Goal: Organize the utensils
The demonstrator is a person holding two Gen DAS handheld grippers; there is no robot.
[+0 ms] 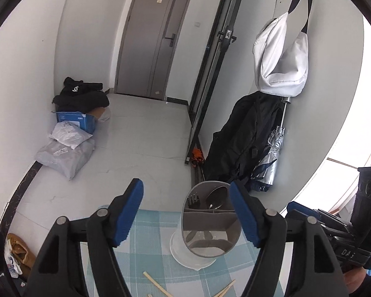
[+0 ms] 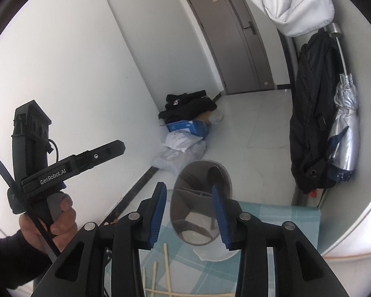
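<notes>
The grey utensil holder [image 1: 211,225] stands upright at the far edge of the table [image 1: 146,255], a spoon [image 1: 216,198] and fork [image 1: 193,198] inside, heads up. Wooden chopsticks [image 2: 167,269] lie flat just before it, long axes pointing roughly toward it. The left tool [image 1: 186,219] gapes wide, empty; the right tool [image 2: 189,216] stands half open, empty

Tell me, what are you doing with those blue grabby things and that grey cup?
A person is sorting utensils with a hand-held gripper in each hand. The grey utensil holder stands on the checked tablecloth and already has a spoon and a fork inside. The left hand-held gripper and the right hand-held gripper are both open and hold nothing. Wooden chopsticks lie on the cloth, not yet put away.
</notes>
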